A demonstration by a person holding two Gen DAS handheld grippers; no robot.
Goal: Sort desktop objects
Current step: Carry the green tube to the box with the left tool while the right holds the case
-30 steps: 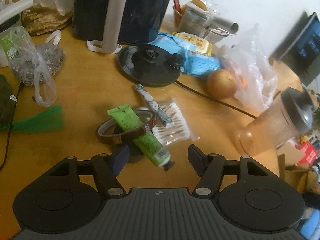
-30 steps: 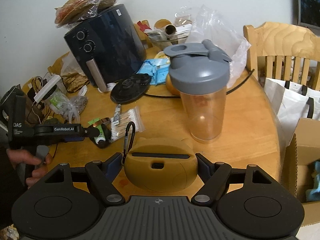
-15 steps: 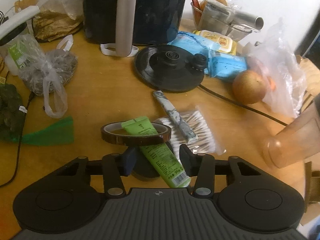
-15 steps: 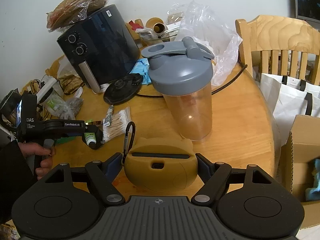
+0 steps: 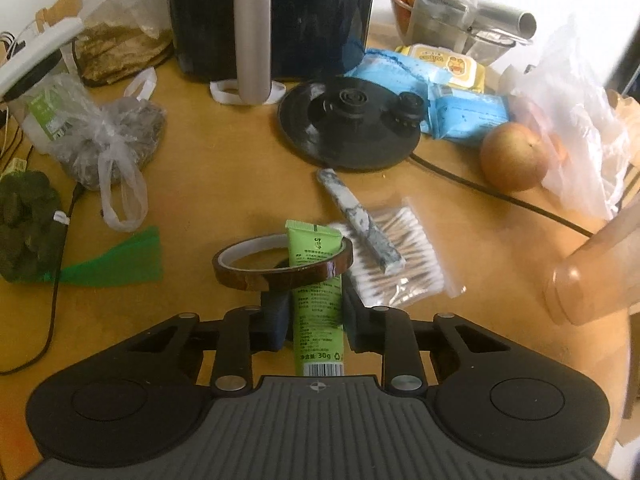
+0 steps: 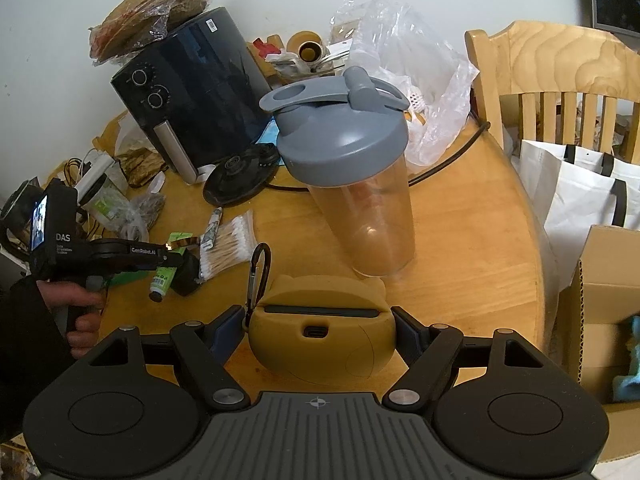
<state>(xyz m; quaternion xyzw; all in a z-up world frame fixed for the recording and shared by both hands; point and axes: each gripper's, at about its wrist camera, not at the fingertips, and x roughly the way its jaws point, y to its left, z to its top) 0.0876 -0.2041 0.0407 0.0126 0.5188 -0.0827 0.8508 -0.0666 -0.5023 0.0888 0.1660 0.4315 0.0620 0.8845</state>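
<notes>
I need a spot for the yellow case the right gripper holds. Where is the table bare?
Bare wood lies right of the shaker cup, toward the table edge by the chair, and between the tied bag and kettle base. It is crowded around the green tube, tape roll and cotton swabs.

Green cream tube [image 5: 318,304]: threaded through my amber tape roll [image 5: 282,266], pinched between my left tongs' pads, cap end towards me. Mustard bear-eared case [image 6: 320,340] with black carabiner: clamped in my right tongs, above the wooden table.
</notes>
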